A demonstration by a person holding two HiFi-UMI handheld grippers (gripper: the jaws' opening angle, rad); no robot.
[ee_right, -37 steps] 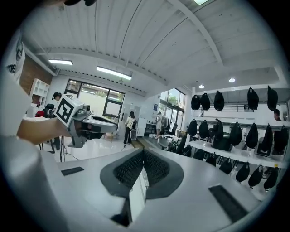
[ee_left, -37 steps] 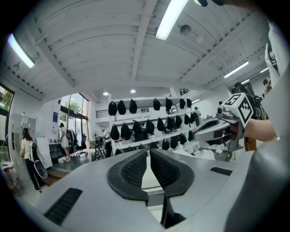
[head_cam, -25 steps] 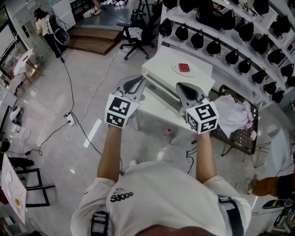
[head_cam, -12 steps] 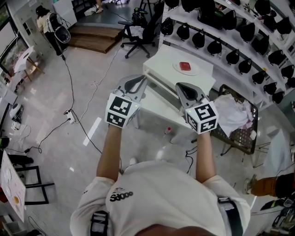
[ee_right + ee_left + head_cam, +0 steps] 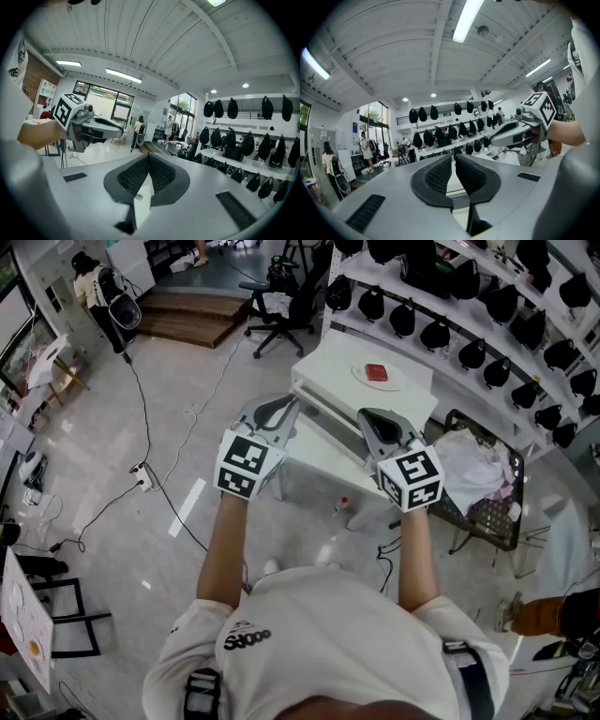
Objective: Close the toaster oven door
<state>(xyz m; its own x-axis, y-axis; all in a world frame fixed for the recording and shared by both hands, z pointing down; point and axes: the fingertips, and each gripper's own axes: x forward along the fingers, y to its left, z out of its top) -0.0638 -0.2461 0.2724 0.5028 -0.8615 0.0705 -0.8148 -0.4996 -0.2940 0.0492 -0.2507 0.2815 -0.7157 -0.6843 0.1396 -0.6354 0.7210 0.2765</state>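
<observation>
The toaster oven does not show in any view, so I cannot tell if its door is open or shut. This could be a time when the door waits to be closed, or a time when it is closed and the hands are back. A good push on a door needs the door in sight, and here it is not. Both arms reach out in front of the person, side by side, above a white table (image 5: 328,367) with a plate (image 5: 358,380). The left gripper (image 5: 275,409) and the right gripper (image 5: 375,420) point level, each with its jaws pulled together and nothing in them
</observation>
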